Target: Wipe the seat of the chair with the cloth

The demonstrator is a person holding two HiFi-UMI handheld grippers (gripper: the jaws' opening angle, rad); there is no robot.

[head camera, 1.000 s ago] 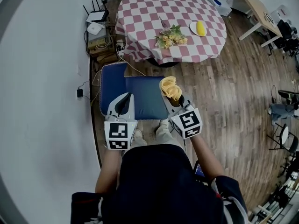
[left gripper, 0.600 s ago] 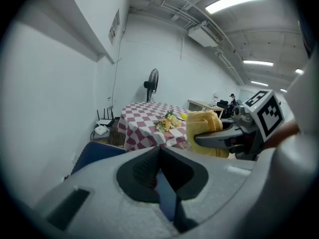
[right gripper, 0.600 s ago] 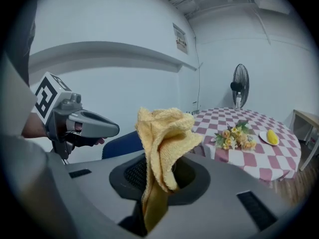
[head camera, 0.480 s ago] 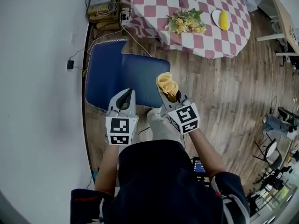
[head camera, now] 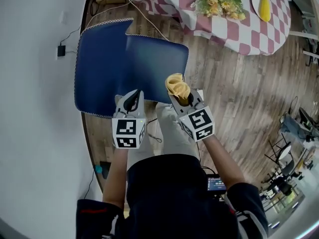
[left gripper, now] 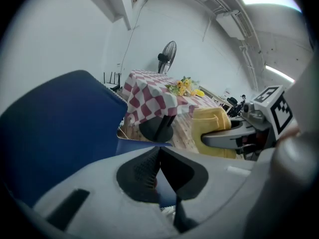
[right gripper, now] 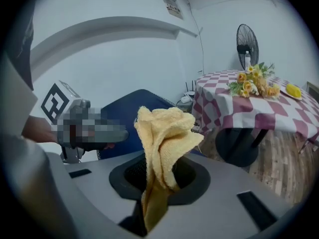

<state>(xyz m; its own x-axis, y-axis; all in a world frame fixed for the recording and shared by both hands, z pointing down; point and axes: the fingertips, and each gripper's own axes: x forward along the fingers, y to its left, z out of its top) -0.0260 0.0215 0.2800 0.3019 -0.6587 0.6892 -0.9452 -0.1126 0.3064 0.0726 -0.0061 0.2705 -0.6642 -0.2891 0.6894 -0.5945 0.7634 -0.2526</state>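
A blue padded chair [head camera: 124, 66] stands before me in the head view, its seat [head camera: 154, 63] to the right of its backrest. My right gripper [head camera: 182, 96] is shut on a bunched yellow cloth [head camera: 176, 85], which hangs over the seat's near right edge. In the right gripper view the cloth [right gripper: 165, 148] stands up between the jaws. My left gripper [head camera: 131, 100] is shut with nothing in it, over the chair's near edge. In the left gripper view the jaws meet at the left gripper [left gripper: 158, 159], with the blue backrest [left gripper: 60, 128] at left and the cloth [left gripper: 212, 131] at right.
A round table with a red-and-white checked cloth [head camera: 224, 14] stands beyond the chair, bearing flowers [head camera: 219, 1] and a plate with a yellow thing [head camera: 264, 6]. A white wall [head camera: 35, 83] runs along the left, with cables [head camera: 107, 14] at its foot. The floor [head camera: 239, 93] is wooden.
Both grippers have come down toward the chair, which now looks larger and closer in the head view. The cloth has stayed in the right gripper.
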